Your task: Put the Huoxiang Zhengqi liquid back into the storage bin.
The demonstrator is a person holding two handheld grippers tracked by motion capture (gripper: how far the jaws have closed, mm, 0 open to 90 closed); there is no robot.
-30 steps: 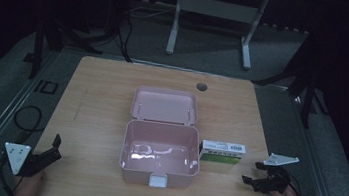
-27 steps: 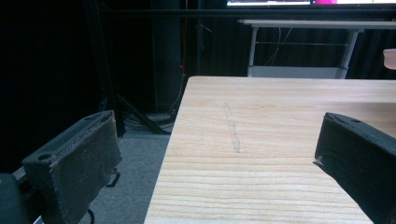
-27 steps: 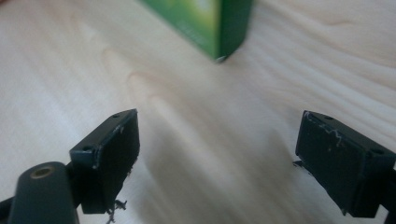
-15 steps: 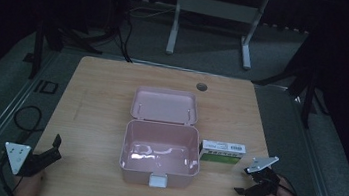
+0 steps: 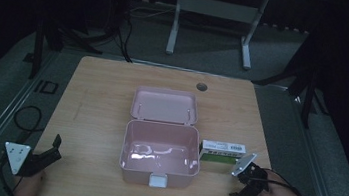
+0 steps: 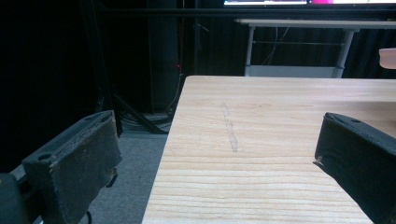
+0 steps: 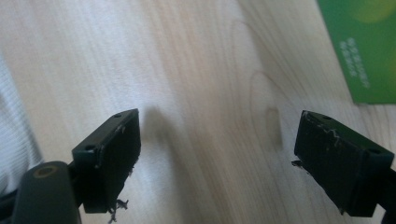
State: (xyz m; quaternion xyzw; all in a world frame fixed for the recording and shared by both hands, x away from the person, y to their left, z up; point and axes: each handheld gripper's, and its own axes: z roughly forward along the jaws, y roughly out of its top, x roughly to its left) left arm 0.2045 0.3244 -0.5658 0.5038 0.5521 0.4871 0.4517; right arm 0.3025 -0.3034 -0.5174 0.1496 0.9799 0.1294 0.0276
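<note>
1. High view: your right hand-held gripper hovers just right of the open pink plastic box on the light wooden desk, near the green-and-white carton lying beside that box. Your left hand-held gripper sits well left of the box.
2. Left gripper view: your jaws gape wide, holding nothing.
3. Right gripper view: your jaws stand wide apart, empty, pointing down at bare wood; the carton is apart from them.

A darkened laboratory or recording studio. A lone wooden desk with a cable port stands on grey carpet; loose cables trail across the floor, and a white-framed adjustable desk stands behind against black surroundings.
</note>
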